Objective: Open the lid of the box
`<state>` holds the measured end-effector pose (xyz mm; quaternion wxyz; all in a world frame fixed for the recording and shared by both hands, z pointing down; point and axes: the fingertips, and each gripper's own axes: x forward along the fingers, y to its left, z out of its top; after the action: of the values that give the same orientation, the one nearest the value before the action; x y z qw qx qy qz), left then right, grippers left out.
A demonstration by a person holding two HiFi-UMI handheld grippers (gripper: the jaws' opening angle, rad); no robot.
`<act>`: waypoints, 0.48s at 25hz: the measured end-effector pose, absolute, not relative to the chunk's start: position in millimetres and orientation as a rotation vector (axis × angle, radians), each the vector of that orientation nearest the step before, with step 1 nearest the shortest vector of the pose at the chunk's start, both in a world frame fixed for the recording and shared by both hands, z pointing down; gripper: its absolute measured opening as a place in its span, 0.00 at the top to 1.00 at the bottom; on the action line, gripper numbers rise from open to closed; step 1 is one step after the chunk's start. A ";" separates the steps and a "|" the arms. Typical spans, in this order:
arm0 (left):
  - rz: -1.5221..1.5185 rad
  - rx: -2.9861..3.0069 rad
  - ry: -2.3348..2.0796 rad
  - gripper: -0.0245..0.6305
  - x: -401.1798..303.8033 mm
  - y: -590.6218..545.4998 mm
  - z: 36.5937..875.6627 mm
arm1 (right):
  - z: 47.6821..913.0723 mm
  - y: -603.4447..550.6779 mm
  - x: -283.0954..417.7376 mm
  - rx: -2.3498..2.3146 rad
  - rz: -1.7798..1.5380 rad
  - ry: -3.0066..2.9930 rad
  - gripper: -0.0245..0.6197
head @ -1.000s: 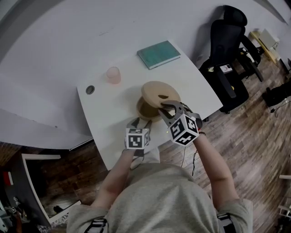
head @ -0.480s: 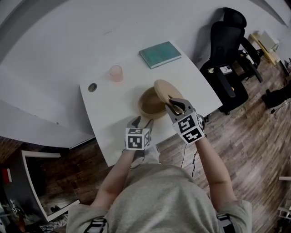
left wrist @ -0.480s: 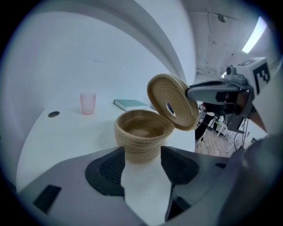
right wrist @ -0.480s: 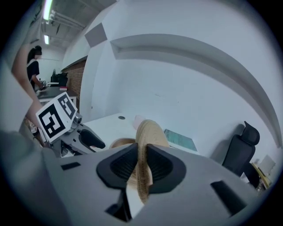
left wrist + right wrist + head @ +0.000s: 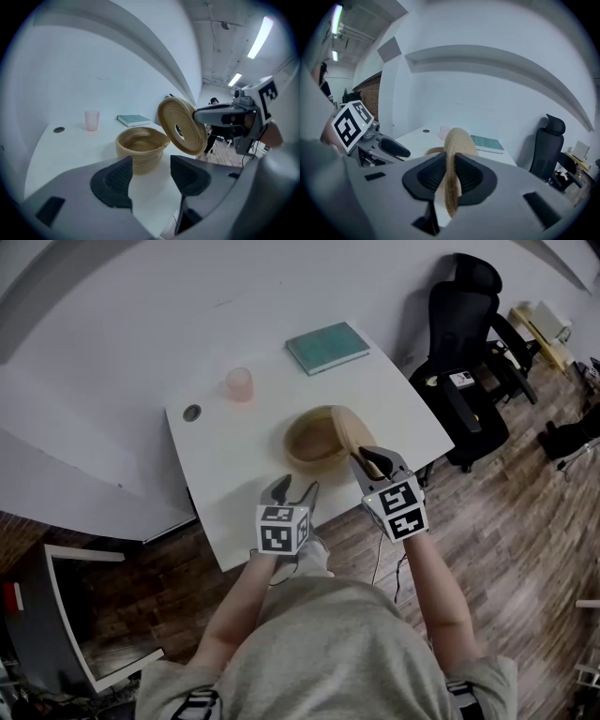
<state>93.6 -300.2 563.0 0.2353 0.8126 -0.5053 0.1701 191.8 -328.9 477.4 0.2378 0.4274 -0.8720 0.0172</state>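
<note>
A round woven basket (image 5: 312, 443) stands open on the white table (image 5: 234, 484). Its woven lid (image 5: 351, 427) is off the basket and turned up on edge just to the right of it, with my right gripper (image 5: 368, 461) shut on its rim. In the right gripper view the lid (image 5: 458, 139) stands edge-on between the pads. In the left gripper view the lid (image 5: 180, 125) hangs tilted beside the basket (image 5: 140, 147). My left gripper (image 5: 292, 490) is open near the table's front edge, short of the basket, with nothing between its fingers (image 5: 115, 180).
A pink cup (image 5: 238, 383) and a teal book (image 5: 327, 348) lie at the back of the table, and a round cable hole (image 5: 191, 412) is at its left. A black office chair (image 5: 464, 352) stands to the right on the wooden floor.
My right gripper has lifted the lid off the basket, tipped it from flat to on edge and carried it rightward. The basket's inside now shows. The left gripper has barely moved.
</note>
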 end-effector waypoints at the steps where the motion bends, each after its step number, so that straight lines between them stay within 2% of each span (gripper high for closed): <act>1: 0.464 2.238 -1.388 0.59 94.5 -296.9 560.0 | 476.7 -324.7 194.0 1.186 0.061 -2.395 0.86; 7: 0.435 2.249 -1.414 0.61 94.3 -278.8 549.0 | 473.9 -298.0 207.2 1.271 0.123 -2.420 0.86; 12: 0.398 2.237 -1.460 0.70 88.6 -262.0 538.1 | 471.1 -273.7 219.3 1.342 0.185 -2.440 0.86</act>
<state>88.6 -262.0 538.1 0.2184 0.8083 -0.5276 0.1437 219.3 -273.7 471.1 0.1747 0.4734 -0.8608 0.0654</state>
